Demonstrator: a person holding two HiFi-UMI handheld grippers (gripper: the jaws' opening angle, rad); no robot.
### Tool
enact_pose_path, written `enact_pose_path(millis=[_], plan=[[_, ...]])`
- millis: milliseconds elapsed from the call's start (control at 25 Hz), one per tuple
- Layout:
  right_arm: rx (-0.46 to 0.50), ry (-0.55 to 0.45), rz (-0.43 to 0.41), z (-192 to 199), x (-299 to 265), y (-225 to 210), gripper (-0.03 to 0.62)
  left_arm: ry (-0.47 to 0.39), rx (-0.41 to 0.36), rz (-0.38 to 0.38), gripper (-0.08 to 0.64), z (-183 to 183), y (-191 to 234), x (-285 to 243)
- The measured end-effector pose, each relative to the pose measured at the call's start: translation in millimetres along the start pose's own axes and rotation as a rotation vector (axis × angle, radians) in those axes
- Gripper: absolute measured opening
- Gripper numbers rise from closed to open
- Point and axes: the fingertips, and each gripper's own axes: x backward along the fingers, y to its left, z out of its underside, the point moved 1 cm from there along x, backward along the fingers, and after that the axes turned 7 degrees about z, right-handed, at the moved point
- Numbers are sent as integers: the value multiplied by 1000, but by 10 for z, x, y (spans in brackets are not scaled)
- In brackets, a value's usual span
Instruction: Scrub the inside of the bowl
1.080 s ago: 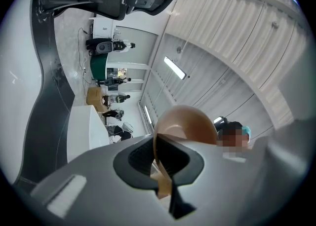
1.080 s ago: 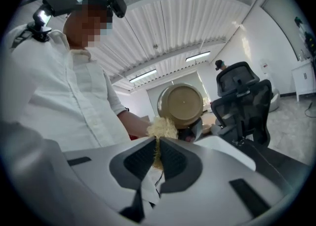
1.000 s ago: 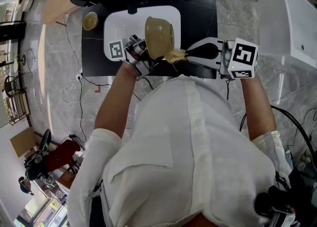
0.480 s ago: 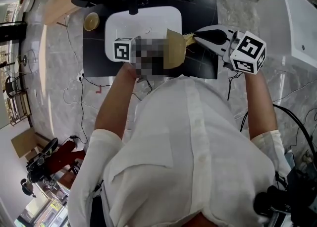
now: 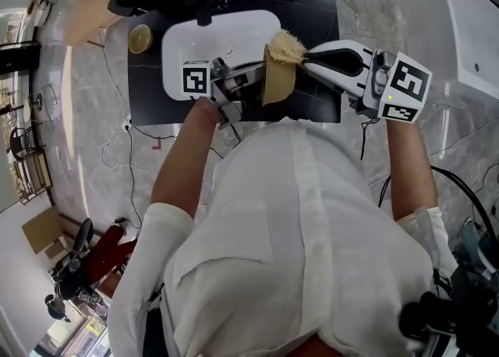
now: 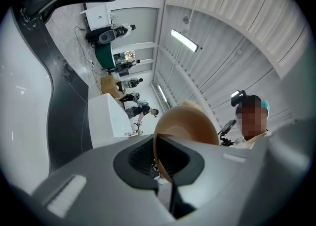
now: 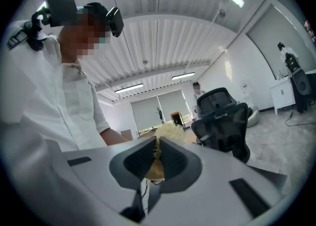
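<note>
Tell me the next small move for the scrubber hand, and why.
Probably sweep the fibrous scrubber, which is clamped in the right gripper, down from the rim into the bowl's inside. The left gripper is shut on the rim and holds the bowl tipped on edge. The scrubber sits at its top edge, not inside.

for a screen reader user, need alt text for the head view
Seen from above, a person in white holds a tan bowl on edge in the left gripper and a straw-coloured scrubber in the right gripper, the scrubber at the bowl's upper rim. Beneath are a white basin and a black tabletop.
</note>
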Motion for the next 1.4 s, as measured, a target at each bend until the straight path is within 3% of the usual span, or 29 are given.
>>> enact_pose_path(millis=[280,520,720,840,1040,1400], plan=[[-20,-12,-175,53,-10,315,22,-85,12,9,11,-185,24,64],[-15,57,-232,248,-27,480,21,-173,30,73,11,-266,-132,61],[10,158,-186,539,-88,346,21,-249,33,144,11,-421,-254,122],[28,238,-78,786,-101,144,21,-261,17,179,11,-442,-323,134],[-3,169,82,660,-11,-167,21,-215,9,167,11,-336,-304,83],[79,158,81,385,46,-79,21,-129,-22,56,11,-192,-151,85]])
